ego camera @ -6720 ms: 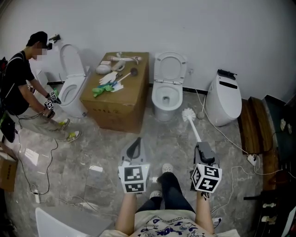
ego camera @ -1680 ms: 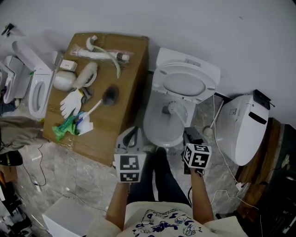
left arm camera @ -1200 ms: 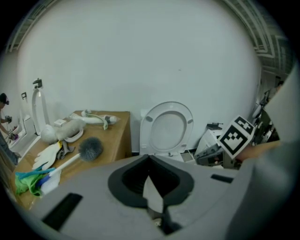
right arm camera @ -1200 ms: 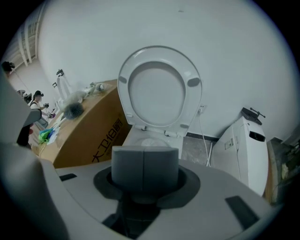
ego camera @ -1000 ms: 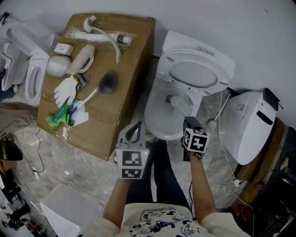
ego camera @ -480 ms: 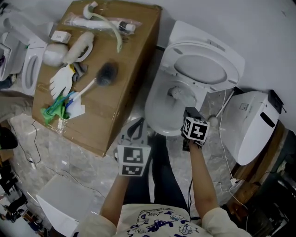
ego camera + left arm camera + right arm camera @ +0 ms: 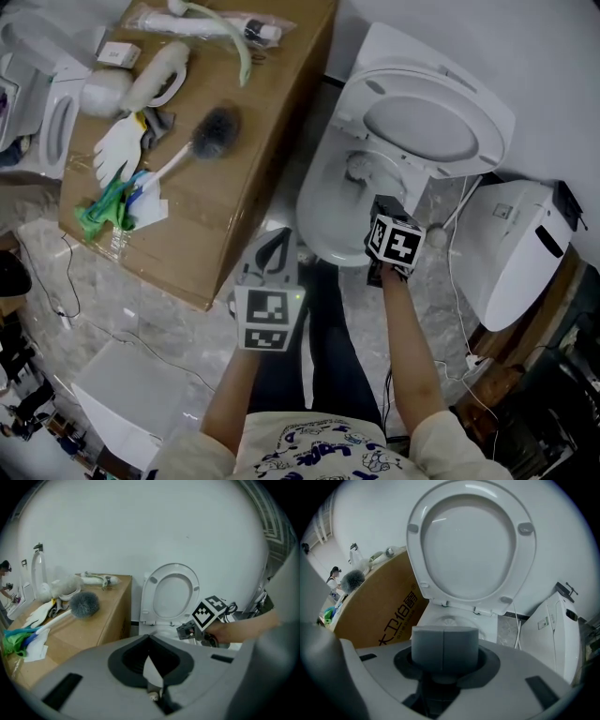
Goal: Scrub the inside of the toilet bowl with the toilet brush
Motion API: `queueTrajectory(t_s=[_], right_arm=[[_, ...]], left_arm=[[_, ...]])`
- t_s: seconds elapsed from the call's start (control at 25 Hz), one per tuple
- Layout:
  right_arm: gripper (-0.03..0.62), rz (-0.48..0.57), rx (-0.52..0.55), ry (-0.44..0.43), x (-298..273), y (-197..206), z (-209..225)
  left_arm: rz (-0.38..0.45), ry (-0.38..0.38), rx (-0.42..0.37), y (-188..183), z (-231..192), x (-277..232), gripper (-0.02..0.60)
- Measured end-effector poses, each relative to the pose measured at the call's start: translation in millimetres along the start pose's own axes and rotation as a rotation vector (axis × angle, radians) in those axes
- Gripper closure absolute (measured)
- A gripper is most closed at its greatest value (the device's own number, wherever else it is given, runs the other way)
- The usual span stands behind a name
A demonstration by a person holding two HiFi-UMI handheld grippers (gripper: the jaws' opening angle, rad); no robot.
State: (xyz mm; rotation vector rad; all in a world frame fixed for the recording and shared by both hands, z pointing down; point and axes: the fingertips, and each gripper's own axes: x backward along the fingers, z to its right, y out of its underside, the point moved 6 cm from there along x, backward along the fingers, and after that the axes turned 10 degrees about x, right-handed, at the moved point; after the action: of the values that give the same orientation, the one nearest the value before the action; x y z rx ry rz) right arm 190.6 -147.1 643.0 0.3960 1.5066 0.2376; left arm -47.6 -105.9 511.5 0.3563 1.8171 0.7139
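**A:** State of the right gripper (image 7: 444,645)?

**B:** Closed. In its own view the grey pads (image 7: 427,647) meet along one upright seam. The head view shows it at the near right edge of the toilet bowl (image 7: 312,217), clamped on the handle of the toilet brush (image 7: 359,169). The handle is hidden behind the pads.

**A:** And the brush head?

**B:** White and bristled, down inside the bowl at its back part, below the hinge. Cannot tell whether the bristles touch the porcelain.

**A:** Seat and lid?

**B:** The lid (image 7: 424,131) is raised and tilts back toward the wall. The right gripper view looks straight up at its underside.

**A:** Left gripper (image 7: 149,638)?

**B:** Jaws drawn to a point, tips together, nothing between them. It is held just outside the bowl's front left rim, above the person's dark trouser leg (image 7: 328,356). It does not touch the toilet.

**A:** Surroundings?

**B:** A cardboard box (image 7: 217,211) stands just left of the toilet. On top lie a second brush with a grey head (image 7: 215,128), a white glove (image 7: 116,156) and a green cloth (image 7: 97,210), the three close together. Further white items lie at the far end of the box, too small to name. Right of the toilet is another white toilet (image 7: 514,251), lid down. The floor (image 7: 112,281) is grey marble.
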Motion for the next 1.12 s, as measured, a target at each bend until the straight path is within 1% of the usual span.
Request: queueTrajectory(t_s=[0.12,0.24,0.56,0.76,0.92,1.0,1.12], right_arm=[[0.428,0.008,-0.001,-0.006,-7.8,-0.3,-2.1],[0.428,0.006,-0.018,-0.033,-14.3,0.8,-4.0],[0.428,0.000,0.019,-0.072,-24.8,5.8,-13.6],[0.428,0.006,0.088,-0.129,-27.2,14.6,-23.4],[0.428,-0.010,0.122,-0.163,-23.7,22.0,-26.0],[0.428,-0.017,0.162,-0.182,-20.5,24.1,-27.2],[0.428,-0.027,0.252,-0.207,-14.8,26.6,-30.5]], left_arm=[[0.002,-0.001,0.005,1.8,-2.5,-0.3,0.580],[-0.003,0.000,0.003,5.6,-3.0,-0.4,0.580],[-0.007,0.000,0.020,13.2,-4.0,-0.5,0.580],[-0.007,0.007,0.020,15.8,-3.3,-1.1,0.580],[-0.008,0.015,0.016,17.4,-0.6,-0.2,0.580],[-0.009,0.021,0.012,18.2,0.8,0.5,0.580],[-0.008,0.025,0.012,18.8,2.5,1.2,0.580]])
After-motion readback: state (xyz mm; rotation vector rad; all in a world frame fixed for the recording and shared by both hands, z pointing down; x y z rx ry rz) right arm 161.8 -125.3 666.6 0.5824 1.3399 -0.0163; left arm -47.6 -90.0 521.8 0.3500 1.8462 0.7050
